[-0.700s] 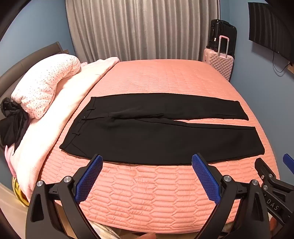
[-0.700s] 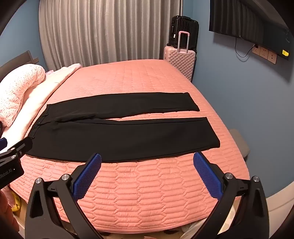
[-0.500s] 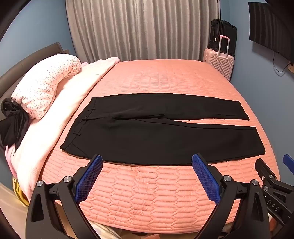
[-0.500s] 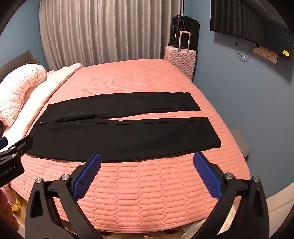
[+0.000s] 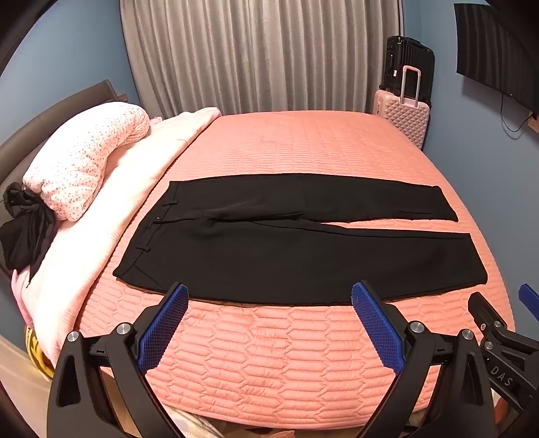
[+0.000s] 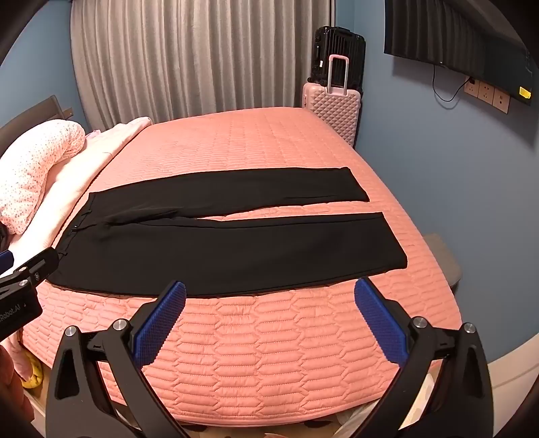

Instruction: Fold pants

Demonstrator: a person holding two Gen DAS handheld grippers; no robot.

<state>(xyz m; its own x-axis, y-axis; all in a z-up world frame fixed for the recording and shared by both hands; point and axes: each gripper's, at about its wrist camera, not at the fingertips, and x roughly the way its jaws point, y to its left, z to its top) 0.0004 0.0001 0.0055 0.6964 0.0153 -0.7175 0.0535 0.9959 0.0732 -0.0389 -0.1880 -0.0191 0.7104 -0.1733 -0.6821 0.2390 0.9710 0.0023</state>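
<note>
Black pants [image 5: 296,249] lie flat and spread out on the pink quilted bed [image 5: 286,353], waistband to the left, both legs running right with a narrow gap between them. They also show in the right wrist view [image 6: 229,249]. My left gripper [image 5: 267,296] is open and empty, held above the bed's near edge just short of the pants' front hem line. My right gripper [image 6: 269,293] is open and empty, at the same near edge, further right. Neither touches the pants.
A spotted pink pillow [image 5: 84,161] and pale blanket [image 5: 111,215] lie at the left with a black cloth [image 5: 23,232]. Pink [image 5: 402,118] and black suitcases stand at the far right corner. A grey curtain [image 5: 256,54] hangs behind. A wall TV [image 6: 454,30] is on the right.
Both grippers have eased slightly forward toward the pants; the view shifts a little. The pants have not moved.
</note>
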